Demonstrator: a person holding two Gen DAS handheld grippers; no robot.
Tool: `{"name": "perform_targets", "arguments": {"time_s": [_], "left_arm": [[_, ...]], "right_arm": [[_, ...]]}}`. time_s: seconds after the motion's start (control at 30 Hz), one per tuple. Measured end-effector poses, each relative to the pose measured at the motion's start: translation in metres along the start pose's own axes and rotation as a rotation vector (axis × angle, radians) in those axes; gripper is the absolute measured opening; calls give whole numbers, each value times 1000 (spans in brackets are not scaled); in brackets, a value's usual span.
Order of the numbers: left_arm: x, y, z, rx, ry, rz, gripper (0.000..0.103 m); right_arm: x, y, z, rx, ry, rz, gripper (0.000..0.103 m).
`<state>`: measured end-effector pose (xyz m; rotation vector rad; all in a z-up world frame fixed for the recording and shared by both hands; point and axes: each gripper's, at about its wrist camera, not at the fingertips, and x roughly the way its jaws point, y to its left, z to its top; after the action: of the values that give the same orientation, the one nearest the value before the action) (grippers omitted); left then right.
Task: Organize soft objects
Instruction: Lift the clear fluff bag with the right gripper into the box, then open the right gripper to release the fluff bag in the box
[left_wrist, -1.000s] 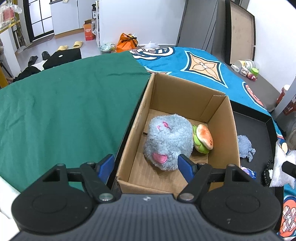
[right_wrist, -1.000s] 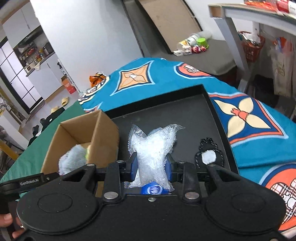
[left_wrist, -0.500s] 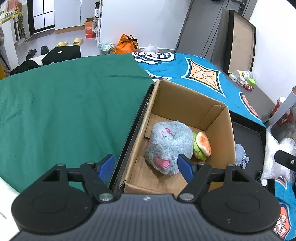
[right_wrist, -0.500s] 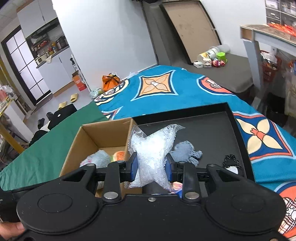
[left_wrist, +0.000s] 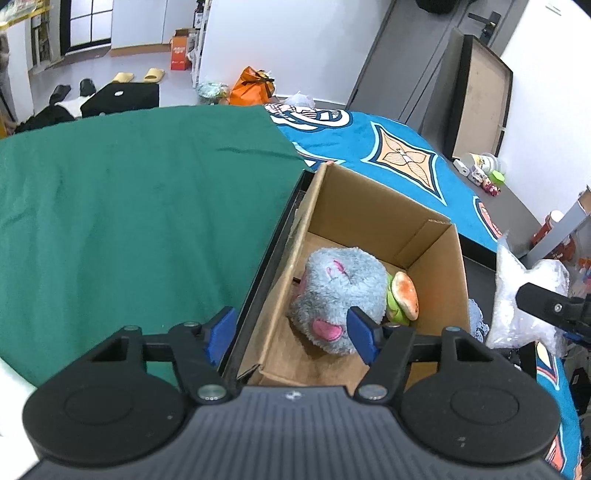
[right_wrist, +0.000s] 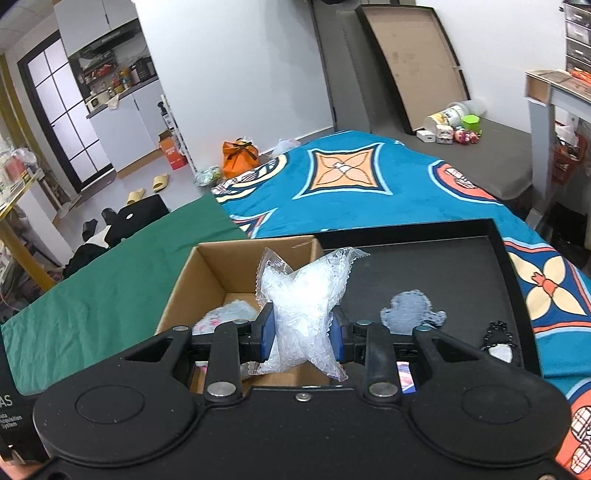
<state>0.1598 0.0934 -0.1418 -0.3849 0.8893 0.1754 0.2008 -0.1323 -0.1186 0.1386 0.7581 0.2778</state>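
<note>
An open cardboard box holds a grey plush toy and a small burger plush. My left gripper is open and empty, hovering over the box's near left corner. My right gripper is shut on a clear bag of white filling, held above the box's right wall. A small blue-grey cloth lies in the black tray.
The box stands in the tray's left end, on a table covered by a green cloth and a blue patterned cloth. A black-and-white lace item lies at the tray's right. A room with clutter lies beyond.
My right gripper has lifted the bag and carried it left, from over the tray to above the box edge. My left gripper has drawn back and up slightly.
</note>
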Motion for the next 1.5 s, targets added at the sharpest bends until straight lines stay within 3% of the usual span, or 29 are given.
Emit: {"name": "perform_targets", "arguments": {"time_s": [0.13,0.3,0.37,0.47,0.6,1.07,1.33,1.5], "left_arm": [[2,5,-1,-11,9,-10,52],[8,9,-2,-12,33,11,21],[8,12,-3,-6,25,21,13],[6,17,-3,-24,21,4,13],[5,18,-2,-32,15,14,13],[0,11,2,-19,20,27,18],[-2,3,2,11,21,46,29],[-4,-4,0,37,17,52,41]], "right_arm": [[5,13,1,-19,5,7,30],[9,29,1,-38,12,3,30],[9,34,0,-45,14,6,31],[9,41,0,-51,16,6,33],[10,47,-3,-61,21,14,59],[-11,-6,-11,22,6,-98,68],[-19,-36,-23,70,11,-118,70],[-20,-50,-30,99,24,-121,71]]}}
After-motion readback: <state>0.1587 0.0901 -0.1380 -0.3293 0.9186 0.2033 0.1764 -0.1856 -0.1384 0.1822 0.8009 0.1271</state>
